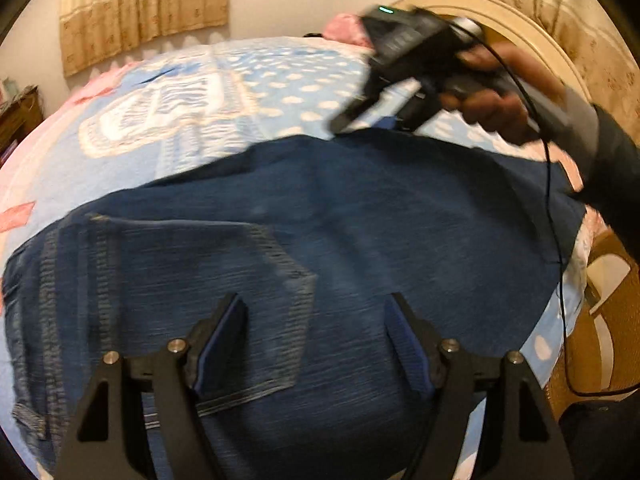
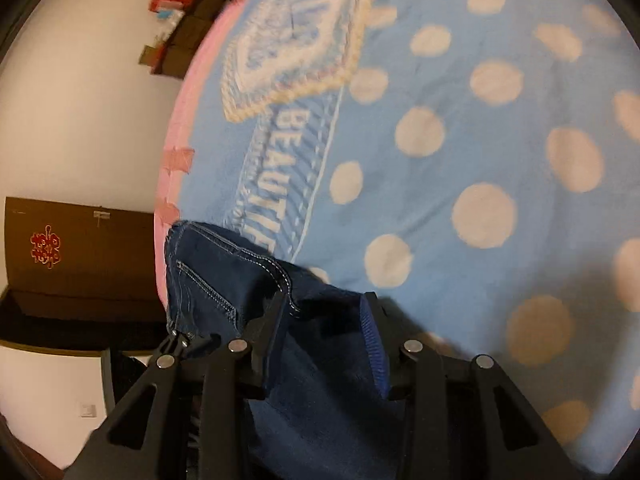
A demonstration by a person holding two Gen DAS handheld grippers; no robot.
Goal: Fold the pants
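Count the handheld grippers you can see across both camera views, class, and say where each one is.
2. The left gripper hovers open above the jeans. The right gripper reaches the jeans' far edge, its fingers spread over denim on the blanket.

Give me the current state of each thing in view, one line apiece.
pants: dark denim, spread on the bed, apparently already folded over.
left gripper: open, above the pants, holding nothing.
right gripper: open, fingers either side of the pants' far edge.
blanket: blue polka-dot, lying smooth under the pants.
curtains: drawn shut.
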